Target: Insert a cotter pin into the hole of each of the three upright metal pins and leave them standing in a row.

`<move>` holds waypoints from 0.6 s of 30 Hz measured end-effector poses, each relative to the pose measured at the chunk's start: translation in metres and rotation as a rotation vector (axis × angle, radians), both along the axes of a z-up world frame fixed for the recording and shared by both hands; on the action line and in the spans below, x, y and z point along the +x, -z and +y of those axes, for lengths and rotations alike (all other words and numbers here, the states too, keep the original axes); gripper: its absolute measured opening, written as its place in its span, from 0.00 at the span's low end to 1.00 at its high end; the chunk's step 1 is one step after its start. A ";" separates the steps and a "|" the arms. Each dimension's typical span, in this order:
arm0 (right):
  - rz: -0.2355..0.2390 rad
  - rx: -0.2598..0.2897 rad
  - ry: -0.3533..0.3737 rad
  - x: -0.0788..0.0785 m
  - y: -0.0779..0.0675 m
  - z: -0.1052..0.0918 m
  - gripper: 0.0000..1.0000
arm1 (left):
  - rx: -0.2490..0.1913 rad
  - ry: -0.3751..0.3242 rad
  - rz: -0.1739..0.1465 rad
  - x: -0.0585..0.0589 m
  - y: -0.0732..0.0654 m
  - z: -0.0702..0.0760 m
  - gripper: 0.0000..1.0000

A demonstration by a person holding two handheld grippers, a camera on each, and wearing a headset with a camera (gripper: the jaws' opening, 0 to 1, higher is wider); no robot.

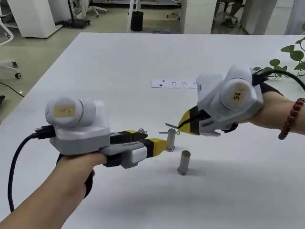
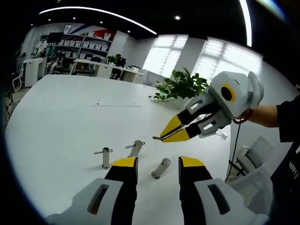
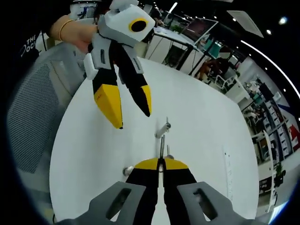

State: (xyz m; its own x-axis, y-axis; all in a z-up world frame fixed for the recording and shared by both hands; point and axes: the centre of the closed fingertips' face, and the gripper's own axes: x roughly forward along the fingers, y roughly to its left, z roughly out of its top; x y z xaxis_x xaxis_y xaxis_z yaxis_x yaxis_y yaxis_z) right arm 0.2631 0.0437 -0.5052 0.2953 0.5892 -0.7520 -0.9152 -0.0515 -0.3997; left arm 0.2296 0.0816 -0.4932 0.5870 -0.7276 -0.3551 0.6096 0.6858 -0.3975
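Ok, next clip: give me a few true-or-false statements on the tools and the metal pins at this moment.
1. The right tool is shut on a cotter pin. True.
2. The left tool grips a metal pin. False: its jaws are open and hold nothing.
3. All three metal pins already carry a cotter pin. False: counting from the left in the left gripper view, the first pin and second pin do; the third pin is bare.
4. A power strip lies on the table beyond the tools. True.

metal pins (image 1: 184,162) satin; table (image 1: 119,71) matt, smooth; cotter pin (image 3: 161,143) probably shiny wire.
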 end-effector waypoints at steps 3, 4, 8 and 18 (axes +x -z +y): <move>-0.008 0.001 -0.028 -0.007 0.000 0.004 0.00 | -0.024 -0.013 0.051 0.000 0.004 -0.002 0.31; -0.009 0.002 -0.034 -0.009 0.000 0.005 0.00 | -0.028 -0.007 0.060 -0.001 0.006 -0.003 0.29; -0.016 -0.007 -0.058 -0.015 0.001 0.007 0.00 | -0.039 -0.003 0.075 -0.002 0.007 -0.005 0.22; -0.056 -0.034 -0.140 -0.031 0.003 0.014 0.00 | -0.139 -0.020 0.141 -0.002 0.004 -0.011 0.17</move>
State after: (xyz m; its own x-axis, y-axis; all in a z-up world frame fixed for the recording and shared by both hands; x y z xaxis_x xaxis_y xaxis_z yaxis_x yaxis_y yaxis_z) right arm 0.2322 0.0574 -0.5083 0.2543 0.6020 -0.7569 -0.8745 -0.1911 -0.4458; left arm 0.2277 0.0708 -0.4970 0.5529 -0.7644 -0.3315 0.5282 0.6293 -0.5700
